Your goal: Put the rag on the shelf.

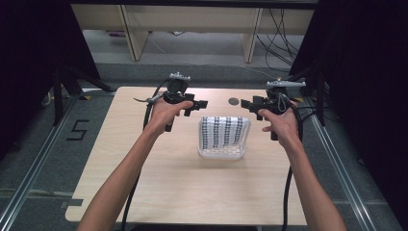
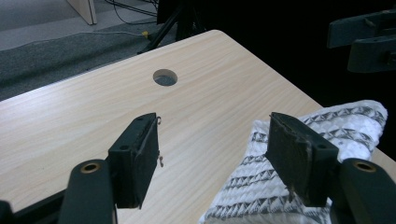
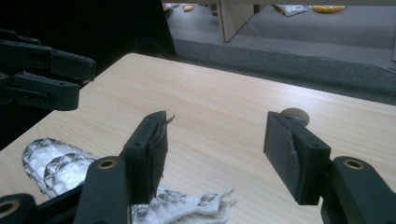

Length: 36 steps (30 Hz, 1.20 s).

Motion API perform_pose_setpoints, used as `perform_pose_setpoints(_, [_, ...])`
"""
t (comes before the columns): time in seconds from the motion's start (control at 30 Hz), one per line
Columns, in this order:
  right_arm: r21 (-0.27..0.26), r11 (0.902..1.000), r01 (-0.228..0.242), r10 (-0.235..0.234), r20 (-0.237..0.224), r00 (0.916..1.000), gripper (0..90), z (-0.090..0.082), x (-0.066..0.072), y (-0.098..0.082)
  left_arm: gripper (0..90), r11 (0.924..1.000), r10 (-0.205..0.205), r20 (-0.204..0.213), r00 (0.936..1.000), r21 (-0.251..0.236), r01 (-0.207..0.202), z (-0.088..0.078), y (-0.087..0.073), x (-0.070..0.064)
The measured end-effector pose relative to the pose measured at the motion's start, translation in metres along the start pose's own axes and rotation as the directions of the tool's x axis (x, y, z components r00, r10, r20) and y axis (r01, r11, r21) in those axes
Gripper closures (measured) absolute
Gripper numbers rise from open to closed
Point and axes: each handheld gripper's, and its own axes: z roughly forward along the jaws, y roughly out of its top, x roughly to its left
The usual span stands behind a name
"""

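A white cloth (image 1: pixel 223 131) with dark patterned stripes lies draped over a clear shallow tray (image 1: pixel 221 155) at the middle of the wooden table (image 1: pixel 159 178). My left gripper (image 1: pixel 199 105) hovers just past the cloth's far left corner, jaws open and empty. My right gripper (image 1: pixel 248 104) hovers past the far right corner, also open and empty. In the left gripper view the gripper (image 2: pixel 212 126) has the cloth (image 2: pixel 252 186) below its right jaw. In the right gripper view the gripper (image 3: pixel 217 130) stands over bare table, with the cloth (image 3: pixel 51 163) at lower left.
A round cable hole (image 1: pixel 234 101) sits in the table near its far edge, between the two grippers. Black stands (image 1: pixel 62 86) flank the table on both sides. Desk legs (image 1: pixel 134 38) and loose cables (image 1: pixel 279 33) lie on the floor beyond.
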Motion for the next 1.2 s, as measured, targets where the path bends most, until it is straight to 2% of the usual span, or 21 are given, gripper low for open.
perform_pose_setpoints(0.07, [0.005, 0.9999, 0.011, -0.011, -0.013, 0.9998, 40.6, -0.001, 0.000, -0.001, 32.8, 1.0000, 0.003, 0.009, 1.0000, -0.001, -0.003, -0.003, -0.002, -0.001])
perform_pose_setpoints(0.1, [0.007, 0.9999, -0.008, 0.008, -0.010, 0.9999, 40.6, -0.003, 0.001, -0.002, 32.3, 0.9999, -0.005, 0.018, 0.9998, -0.015, 0.005, -0.005, -0.003, -0.002])
perform_pose_setpoints(0.13, [-0.007, 0.9998, 0.020, -0.020, -0.012, 0.9997, 40.6, -0.003, 0.000, -0.003, 32.1, 0.9999, -0.004, 0.025, 0.9997, -0.016, 0.004, -0.006, -0.003, -0.001])
perform_pose_setpoints(0.17, [-0.002, 1.0000, -0.008, 0.008, -0.009, 0.9999, 40.5, -0.005, 0.003, -0.004, 31.8, 0.9998, -0.001, 0.021, 0.9998, -0.020, 0.002, -0.008, -0.004, -0.002])
perform_pose_setpoints(0.23, [-0.011, 0.9998, 0.014, -0.014, -0.025, 0.9996, 40.6, -0.008, 0.002, -0.006, 31.7, 0.9998, 0.007, 0.022, 0.9997, -0.020, -0.007, -0.012, -0.005, -0.002])
perform_pose_setpoints(0.3, [-0.021, 0.9992, 0.033, -0.034, -0.013, 0.9994, 40.4, -0.010, 0.003, -0.007, 31.4, 0.9996, 0.011, 0.023, 0.9997, -0.026, -0.010, -0.014, -0.008, -0.003])
perform_pose_setpoints(0.4, [-0.023, 0.9995, 0.021, -0.022, -0.037, 0.9991, 40.3, -0.015, 0.008, -0.010, 30.9, 0.9996, 0.022, 0.026, 0.9994, -0.021, -0.021, -0.017, -0.011, -0.005])
perform_pose_setpoints(0.43, [-0.030, 0.9990, 0.033, -0.034, -0.039, 0.9987, 40.2, -0.016, 0.008, -0.010, 30.6, 0.9994, 0.027, 0.027, 0.9993, -0.023, -0.027, -0.018, -0.012, -0.006])
perform_pose_setpoints(0.5, [-0.022, 0.9995, 0.021, -0.021, -0.035, 0.9991, 39.8, -0.019, 0.013, -0.010, 30.0, 0.9993, 0.021, 0.039, 0.9990, -0.033, -0.020, -0.021, -0.013, -0.007])
perform_pose_setpoints(0.57, [-0.034, 0.9973, 0.066, -0.067, -0.033, 0.9972, 39.4, -0.021, 0.013, -0.010, 29.4, 0.9992, 0.027, 0.039, 0.9989, -0.031, -0.026, -0.023, -0.014, -0.008])
perform_pose_setpoints(0.63, [-0.034, 0.9965, 0.076, -0.077, -0.028, 0.9967, 39.2, -0.024, 0.015, -0.009, 28.7, 0.9990, 0.036, 0.042, 0.9984, -0.026, -0.035, -0.025, -0.015, -0.010])
perform_pose_setpoints(0.67, [-0.032, 0.9976, 0.062, -0.063, -0.045, 0.9970, 39.1, -0.025, 0.017, -0.010, 28.6, 0.9989, 0.037, 0.037, 0.9986, -0.029, -0.036, -0.026, -0.015, -0.011])
perform_pose_setpoints(0.83, [-0.040, 0.9969, 0.068, -0.070, -0.045, 0.9965, 38.3, -0.029, 0.021, -0.013, 28.4, 0.9979, 0.050, 0.056, 0.9972, -0.044, -0.047, -0.035, -0.017, -0.015])
perform_pose_setpoints(0.9, [-0.035, 0.9981, 0.050, -0.052, -0.051, 0.9974, 38.3, -0.031, 0.024, -0.014, 28.3, 0.9978, 0.048, 0.055, 0.9973, -0.049, -0.046, -0.036, -0.018, -0.016])
perform_pose_setpoints(0.93, [-0.042, 0.9955, 0.085, -0.087, -0.046, 0.9951, 38.1, -0.032, 0.023, -0.016, 28.1, 0.9978, 0.056, 0.061, 0.9966, -0.038, -0.054, -0.038, -0.020, -0.018])
perform_pose_setpoints(1.0, [-0.041, 0.9968, 0.069, -0.071, -0.055, 0.9960, 38.1, -0.032, 0.024, -0.017, 27.9, 0.9976, 0.060, 0.061, 0.9964, -0.037, -0.058, -0.039, -0.021, -0.019])
perform_pose_setpoints(1.03, [-0.043, 0.9950, 0.090, -0.093, -0.054, 0.9942, 37.9, -0.033, 0.024, -0.017, 27.7, 0.9975, 0.062, 0.064, 0.9960, -0.037, -0.060, -0.040, -0.022, -0.021])
perform_pose_setpoints(1.07, [-0.043, 0.9970, 0.065, -0.067, -0.063, 0.9958, 37.6, -0.034, 0.026, -0.018, 27.5, 0.9973, 0.065, 0.072, 0.9953, -0.038, -0.062, -0.041, -0.023, -0.021])
perform_pose_setpoints(1.1, [-0.040, 0.9957, 0.083, -0.086, -0.064, 0.9943, 37.1, -0.036, 0.027, -0.019, 27.1, 0.9973, 0.066, 0.080, 0.9946, -0.037, -0.063, -0.043, -0.025, -0.023])
perform_pose_setpoints(1.17, [-0.046, 0.9959, 0.078, -0.081, -0.067, 0.9945, 36.6, -0.037, 0.029, -0.021, 26.2, 0.9964, 0.081, 0.081, 0.9934, -0.030, -0.079, -0.045, -0.028, -0.026])
perform_pose_setpoints(1.2, [-0.047, 0.9947, 0.091, -0.094, -0.071, 0.9930, 35.9, -0.038, 0.030, -0.021, 25.2, 0.9964, 0.081, 0.081, 0.9934, -0.031, -0.079, -0.046, -0.029, -0.027])
